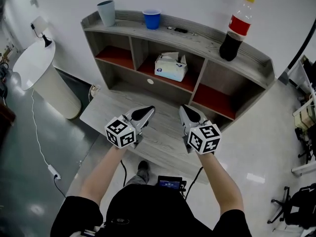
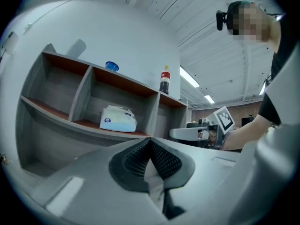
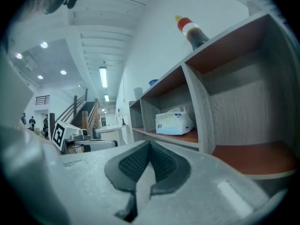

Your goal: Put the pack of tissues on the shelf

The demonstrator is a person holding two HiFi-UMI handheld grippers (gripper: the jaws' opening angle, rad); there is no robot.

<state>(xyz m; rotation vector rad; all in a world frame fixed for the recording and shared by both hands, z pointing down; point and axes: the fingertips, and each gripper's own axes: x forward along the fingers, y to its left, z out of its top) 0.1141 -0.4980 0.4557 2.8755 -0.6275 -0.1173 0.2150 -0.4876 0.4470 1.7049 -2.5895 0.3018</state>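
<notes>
I am looking down on the grey wooden shelf [image 1: 207,41], which is filling the upper middle of the head view with three open compartments floored in red-brown. Below it the grey desk [image 1: 113,107] is running toward the centre of the frame. A white rounded stand [image 1: 42,78] is sitting at the left edge on the shiny floor. Both tongs are hovering over the desk in the lower centre, side by side, pointing toward the shelf. The left gripper [image 1: 146,111] is showing its ribbed pads pressed together in its own view, with nothing caught between them. The right gripper [image 1: 185,111] is reading the same, pads meeting at the tip and pinching nothing. A cola bottle [image 1: 236,31] with a red label is standing upright on the shelf top at the upper right. The pack of tissues [image 1: 171,66] is lying in the middle compartment, upright with a tissue poking from its top, well apart from both tongs. A grey cup [image 1: 106,13] is standing at the top board's left end, and a blue cup [image 1: 151,19] is sitting to its right. A small dark item [image 1: 180,30], too small to identify, is lying just right of the blue cup.
</notes>
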